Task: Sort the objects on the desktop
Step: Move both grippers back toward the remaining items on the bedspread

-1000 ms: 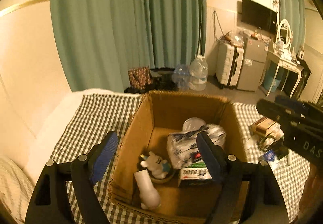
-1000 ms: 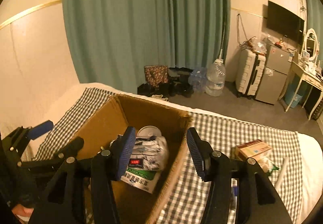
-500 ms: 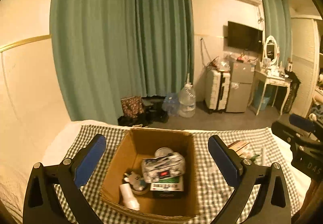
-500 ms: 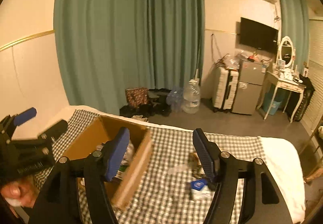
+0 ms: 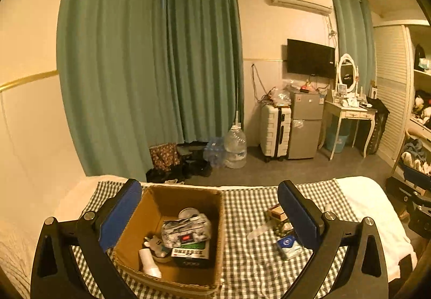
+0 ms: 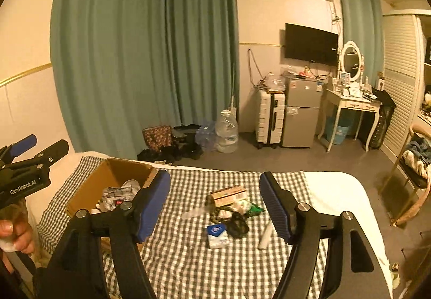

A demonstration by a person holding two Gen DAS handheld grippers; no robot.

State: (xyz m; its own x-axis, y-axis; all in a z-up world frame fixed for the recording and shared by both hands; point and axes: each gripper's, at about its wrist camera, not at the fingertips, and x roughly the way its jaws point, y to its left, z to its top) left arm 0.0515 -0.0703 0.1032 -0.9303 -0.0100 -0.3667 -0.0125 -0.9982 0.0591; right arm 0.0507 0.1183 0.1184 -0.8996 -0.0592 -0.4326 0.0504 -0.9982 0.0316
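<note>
The left gripper (image 5: 210, 214) stands spread as wide as it goes, its black arms ending in ribbed blue pads (image 5: 121, 214), with nothing held between them. Below and between them in the left wrist view sits an open cardboard box (image 5: 129, 229) of corrugated brown board on a green-and-white checked cloth (image 5: 242, 218); inside lie a crumpled patterned pouch (image 5: 186, 229), a white cylinder (image 5: 149, 264), a small plush figure (image 5: 156, 243) and a dark printed carton (image 5: 191, 254). Loose items (image 5: 282, 234) lie on the cloth by the right-hand pad (partly hidden by it). In the right wrist view the right gripper (image 6: 215, 204) is empty, its jaws opening, the blue pads well apart. Between and beyond them, on the checked cloth (image 6: 188, 258), lies a small heap: a brown carton (image 6: 227, 195), a blue-and-white packet (image 6: 216, 235), something dark and crumpled (image 6: 238, 226) and a pale tube (image 6: 265, 235). The cardboard box (image 6: 86, 191) stands left of the left-hand pad, and the other gripper (image 6: 27, 161) shows at the left edge in a hand (image 6: 16, 234).
</note>
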